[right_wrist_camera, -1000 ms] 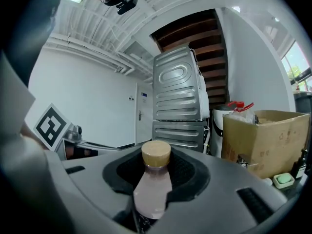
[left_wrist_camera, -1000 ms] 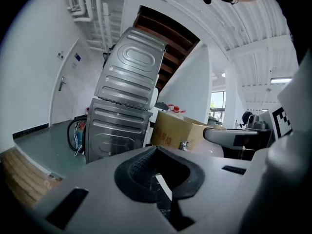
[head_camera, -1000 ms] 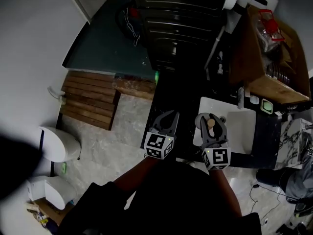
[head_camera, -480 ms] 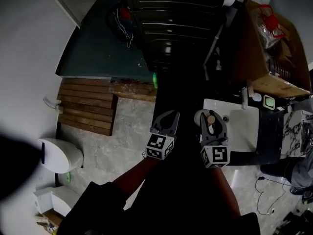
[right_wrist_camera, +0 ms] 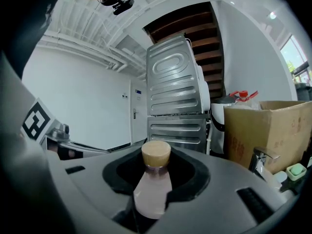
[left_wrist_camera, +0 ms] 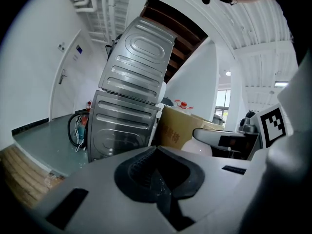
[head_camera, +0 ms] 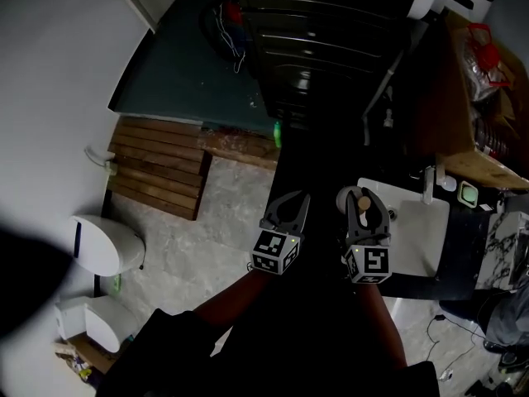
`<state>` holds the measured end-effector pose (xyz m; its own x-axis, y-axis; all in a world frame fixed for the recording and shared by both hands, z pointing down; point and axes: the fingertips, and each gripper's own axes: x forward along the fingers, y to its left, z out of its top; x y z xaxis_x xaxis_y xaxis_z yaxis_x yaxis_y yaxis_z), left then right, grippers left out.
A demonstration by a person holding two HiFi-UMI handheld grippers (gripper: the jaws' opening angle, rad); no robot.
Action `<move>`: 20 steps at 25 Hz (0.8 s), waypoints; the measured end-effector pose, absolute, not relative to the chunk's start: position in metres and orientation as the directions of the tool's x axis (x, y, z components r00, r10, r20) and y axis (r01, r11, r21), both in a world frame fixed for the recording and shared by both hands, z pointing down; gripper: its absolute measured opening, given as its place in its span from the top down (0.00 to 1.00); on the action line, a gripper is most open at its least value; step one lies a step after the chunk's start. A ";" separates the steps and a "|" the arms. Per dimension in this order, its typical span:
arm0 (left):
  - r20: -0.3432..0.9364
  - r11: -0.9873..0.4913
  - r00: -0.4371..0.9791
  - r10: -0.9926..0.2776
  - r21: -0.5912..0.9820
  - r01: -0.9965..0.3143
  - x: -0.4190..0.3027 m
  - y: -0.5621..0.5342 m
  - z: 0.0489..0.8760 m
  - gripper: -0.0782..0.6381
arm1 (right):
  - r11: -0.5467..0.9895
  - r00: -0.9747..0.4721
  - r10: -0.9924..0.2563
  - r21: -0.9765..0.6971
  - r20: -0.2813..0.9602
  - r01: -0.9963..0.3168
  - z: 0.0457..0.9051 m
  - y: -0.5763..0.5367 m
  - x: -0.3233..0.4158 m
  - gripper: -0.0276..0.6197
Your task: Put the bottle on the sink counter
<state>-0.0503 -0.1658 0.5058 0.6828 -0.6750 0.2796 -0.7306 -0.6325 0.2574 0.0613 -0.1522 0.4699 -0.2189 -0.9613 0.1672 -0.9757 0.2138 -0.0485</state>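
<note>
A small bottle (right_wrist_camera: 152,191) with a pale pink body and a tan cap (right_wrist_camera: 156,153) stands upright between the jaws of my right gripper (right_wrist_camera: 156,179), which is shut on it. In the head view the right gripper (head_camera: 364,213) holds the bottle (head_camera: 362,203) at the left edge of the white sink counter (head_camera: 430,246). The left gripper (head_camera: 287,212) hangs beside it, over the dark floor area. In the left gripper view its jaws (left_wrist_camera: 158,179) are closed with nothing between them.
Stacked steel machines (head_camera: 331,48) stand ahead. A cardboard box (head_camera: 483,89) sits behind the sink, and a faucet (right_wrist_camera: 261,160) and a green item (head_camera: 468,194) are at the basin's rim. At left lie a wooden slat platform (head_camera: 157,168) and a white fixture (head_camera: 103,242).
The view has shifted as the person moves. Both grippers have travelled a little with it, keeping their pose, and the right one still grips the bottle by the sink's left edge.
</note>
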 end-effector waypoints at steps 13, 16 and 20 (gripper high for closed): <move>0.304 -0.596 0.646 -0.700 0.251 -0.763 -0.036 -0.200 0.523 0.87 | 0.296 -0.304 -0.925 -0.070 0.226 -0.953 0.507 -0.204 0.063 0.74; 0.314 -0.589 0.641 -0.700 0.253 -0.768 -0.036 -0.207 0.527 0.87 | 0.299 -0.309 -0.917 -0.076 0.252 -0.951 0.518 -0.214 0.065 0.74; 0.325 -0.580 0.632 -0.704 0.251 -0.775 -0.037 -0.216 0.531 0.87 | 0.298 -0.304 -0.917 -0.064 0.256 -0.952 0.527 -0.231 0.068 0.74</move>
